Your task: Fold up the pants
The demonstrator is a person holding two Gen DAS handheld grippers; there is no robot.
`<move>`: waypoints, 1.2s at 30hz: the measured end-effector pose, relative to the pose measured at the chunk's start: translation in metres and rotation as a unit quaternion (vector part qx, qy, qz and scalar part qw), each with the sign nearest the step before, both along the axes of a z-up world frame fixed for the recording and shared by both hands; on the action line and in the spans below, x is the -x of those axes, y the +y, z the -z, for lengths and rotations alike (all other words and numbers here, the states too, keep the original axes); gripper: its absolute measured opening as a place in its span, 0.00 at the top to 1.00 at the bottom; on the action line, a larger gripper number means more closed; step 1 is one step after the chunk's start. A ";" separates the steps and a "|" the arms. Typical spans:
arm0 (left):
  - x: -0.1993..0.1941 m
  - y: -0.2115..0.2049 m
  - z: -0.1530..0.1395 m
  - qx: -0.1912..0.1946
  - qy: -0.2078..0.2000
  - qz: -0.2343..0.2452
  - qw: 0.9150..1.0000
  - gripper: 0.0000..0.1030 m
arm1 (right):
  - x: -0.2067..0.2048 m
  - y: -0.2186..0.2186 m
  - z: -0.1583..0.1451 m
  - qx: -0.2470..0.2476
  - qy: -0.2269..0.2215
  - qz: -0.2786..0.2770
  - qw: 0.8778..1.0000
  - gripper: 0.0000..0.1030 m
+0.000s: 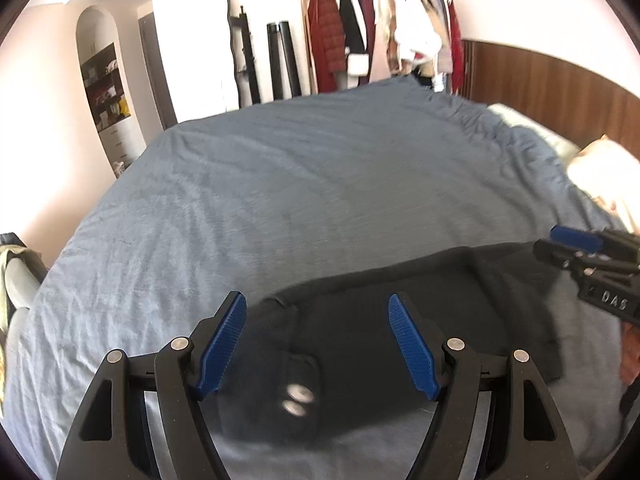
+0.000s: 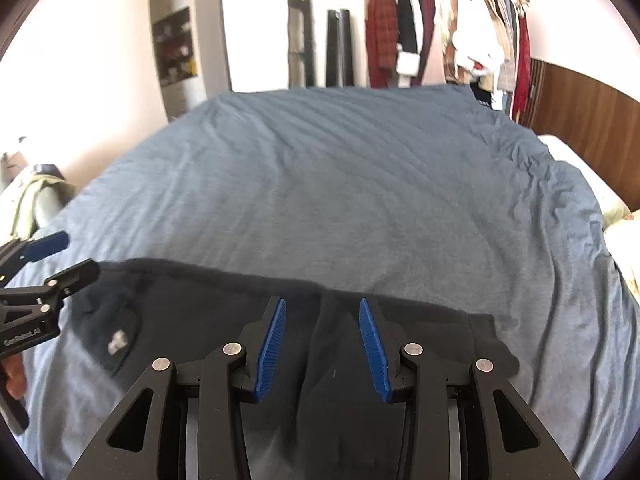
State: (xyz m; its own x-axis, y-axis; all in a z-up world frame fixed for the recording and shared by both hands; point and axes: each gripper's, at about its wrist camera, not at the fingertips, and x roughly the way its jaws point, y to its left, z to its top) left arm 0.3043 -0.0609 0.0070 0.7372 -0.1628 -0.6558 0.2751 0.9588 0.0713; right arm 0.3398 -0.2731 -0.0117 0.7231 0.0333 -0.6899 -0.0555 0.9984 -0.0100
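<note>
Black pants lie folded flat on the blue-grey bedspread, near its front edge. A pocket with metal snaps faces up at their left end. My left gripper is open and empty, hovering over that left end. My right gripper is open and empty over the middle of the pants. The right gripper also shows at the right edge of the left wrist view. The left gripper shows at the left edge of the right wrist view.
The bedspread covers a large bed. A clothes rack stands behind it. A wooden headboard and pillows are at the right. A chair with clothes stands at the left.
</note>
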 end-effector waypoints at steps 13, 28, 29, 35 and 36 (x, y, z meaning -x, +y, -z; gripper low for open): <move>0.092 -0.035 0.012 0.027 0.004 0.019 0.999 0.27 | 0.098 -0.008 0.006 -0.028 0.002 -0.021 0.999 0.63; 0.092 -0.056 0.085 0.038 0.107 -0.002 0.994 0.27 | 0.100 -0.006 0.080 -0.003 0.087 -0.009 0.996 0.63; 0.091 -0.055 0.088 0.036 0.109 -0.004 0.993 0.27 | 0.097 -0.004 0.083 0.004 0.091 -0.011 0.996 0.63; 0.086 -0.054 0.098 0.029 0.120 -0.010 0.992 0.27 | 0.082 0.005 0.101 0.026 0.112 -0.017 0.993 0.65; 0.085 -0.054 0.098 0.028 0.120 -0.010 0.992 0.27 | 0.081 0.005 0.103 0.031 0.113 -0.017 0.993 0.71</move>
State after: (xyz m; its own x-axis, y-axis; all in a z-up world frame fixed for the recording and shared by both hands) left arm 0.2188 -0.1150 -0.0910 0.5641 -0.1899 -0.8036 0.2578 0.9650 -0.0471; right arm 0.2587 -0.2686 -0.1151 0.5481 0.0067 -0.8364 -0.0969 0.9937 -0.0555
